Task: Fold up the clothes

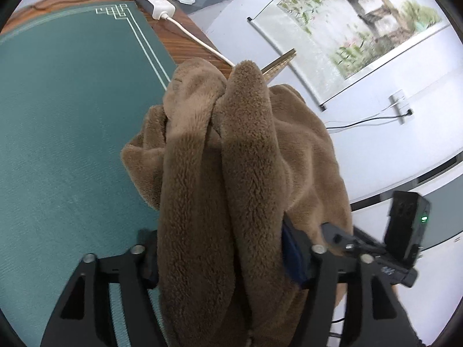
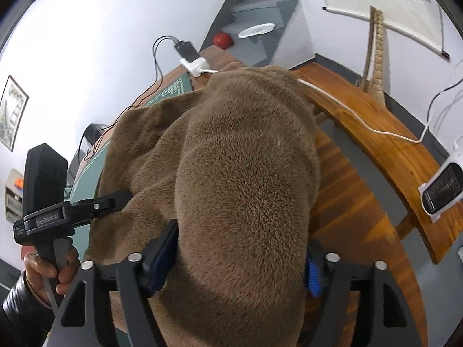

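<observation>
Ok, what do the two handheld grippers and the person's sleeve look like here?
Both grippers are black, with triangular cut-out finger arms, silver pivot bolts and blue pads. The left gripper carries a boxy black module and white lettering on its body; the right gripper has a black box with a green light. The sleeve is shiny black.

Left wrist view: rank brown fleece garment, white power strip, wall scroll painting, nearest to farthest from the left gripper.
1. Brown fleece garment, between the left gripper fingers.
2. White power strip, far table edge, upper left.
3. Wall scroll painting, on the wall beyond, upper right.
</observation>
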Tool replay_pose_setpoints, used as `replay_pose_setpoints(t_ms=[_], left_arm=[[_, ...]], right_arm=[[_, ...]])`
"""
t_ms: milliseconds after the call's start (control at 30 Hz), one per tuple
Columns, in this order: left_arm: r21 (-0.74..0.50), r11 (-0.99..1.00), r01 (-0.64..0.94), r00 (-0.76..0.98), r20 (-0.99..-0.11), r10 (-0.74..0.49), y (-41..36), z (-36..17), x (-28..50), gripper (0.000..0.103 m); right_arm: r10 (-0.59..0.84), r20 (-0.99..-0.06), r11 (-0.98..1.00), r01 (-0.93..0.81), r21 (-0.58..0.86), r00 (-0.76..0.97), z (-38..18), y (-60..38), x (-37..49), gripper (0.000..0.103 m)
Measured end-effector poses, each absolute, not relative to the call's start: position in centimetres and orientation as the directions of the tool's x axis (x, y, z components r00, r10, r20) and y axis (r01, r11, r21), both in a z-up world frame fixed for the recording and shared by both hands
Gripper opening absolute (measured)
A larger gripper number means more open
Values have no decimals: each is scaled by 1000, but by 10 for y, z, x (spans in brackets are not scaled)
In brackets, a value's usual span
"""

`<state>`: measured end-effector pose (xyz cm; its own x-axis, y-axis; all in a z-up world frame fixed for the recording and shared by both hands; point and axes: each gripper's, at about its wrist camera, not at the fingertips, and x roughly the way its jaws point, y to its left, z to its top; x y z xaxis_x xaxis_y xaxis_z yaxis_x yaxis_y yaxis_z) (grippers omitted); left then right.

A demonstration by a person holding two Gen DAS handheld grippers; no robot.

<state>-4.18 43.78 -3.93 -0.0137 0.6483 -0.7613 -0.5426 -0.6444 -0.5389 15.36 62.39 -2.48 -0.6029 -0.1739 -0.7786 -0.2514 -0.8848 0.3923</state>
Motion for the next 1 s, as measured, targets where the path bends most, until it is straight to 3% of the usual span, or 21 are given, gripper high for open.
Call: replay_pose_setpoints(t_ms=[100,233,400,533,700,867,1000], left_arm=[[-410,-715,-566,-138,-808,572,433,-12,-36,79],[-218,-742,-634,-338,-784,520,408,36,-4,81],[-197,-606,-771,-252,-780,573,458,42,26,82],[-131,-589,-797,-226,-840,493,467,14,23,82],[-188,-618,-763,-165,-868,468,474,-16,14,83],[-181,-608,-773,-154,-876,457,475,-13,15,85],[-192,-624,-757,-184,-854,487,468,2,10,85]], right_arm=[[-61,-786,-921,-270,282,-616,-11,626,166,80],[122,-729,-972,-231,50,-673,26,595,193,80],[85,-724,-996,-65,-56,-684,22,537,208,80],[56,-787,-997,-69,-18,-614,-14,527,198,82],[61,-776,-996,-94,-2,-628,-31,532,201,87],[92,-774,-994,-103,-34,-626,-32,526,199,95],[88,-777,-987,-159,16,-623,-17,531,200,95]])
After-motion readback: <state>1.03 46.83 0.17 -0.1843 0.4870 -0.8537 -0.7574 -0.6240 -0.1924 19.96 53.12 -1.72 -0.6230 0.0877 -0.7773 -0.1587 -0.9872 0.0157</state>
